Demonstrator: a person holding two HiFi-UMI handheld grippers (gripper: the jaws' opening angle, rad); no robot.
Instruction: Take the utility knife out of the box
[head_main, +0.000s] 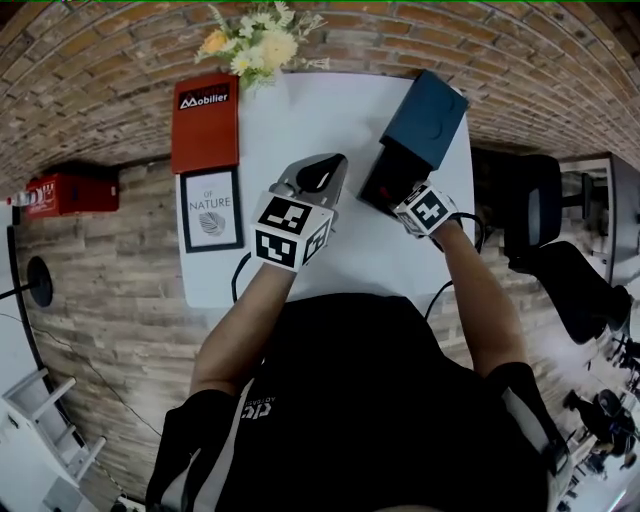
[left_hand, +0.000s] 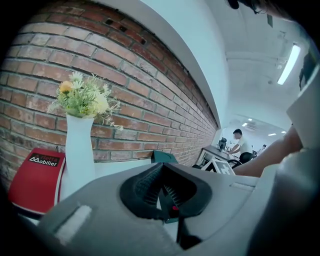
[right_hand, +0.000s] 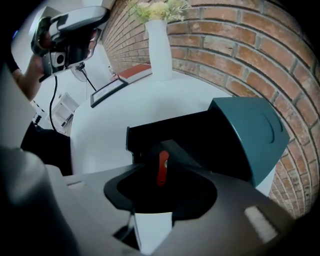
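Note:
A teal box (head_main: 428, 115) stands open at the far right of the white table (head_main: 300, 270), its lid (right_hand: 252, 132) tipped back and its black inside exposed. The red utility knife (right_hand: 162, 167) lies in that dark inside. My right gripper (right_hand: 161, 176) points steeply down over the box, jaws open, and the knife shows in the gap between them with no pad on it. In the head view the right gripper (head_main: 395, 192) sits at the box's near end. My left gripper (head_main: 330, 172) hovers over the table's middle, shut with nothing in it, and its tips (left_hand: 162, 186) meet in front of the lid.
A white vase of flowers (head_main: 255, 45) stands at the table's far edge by the brick wall. A red book (head_main: 205, 120) and a framed card (head_main: 210, 208) lie along the left side. A black chair (head_main: 545, 220) is right of the table. A person (left_hand: 239, 145) works in the background.

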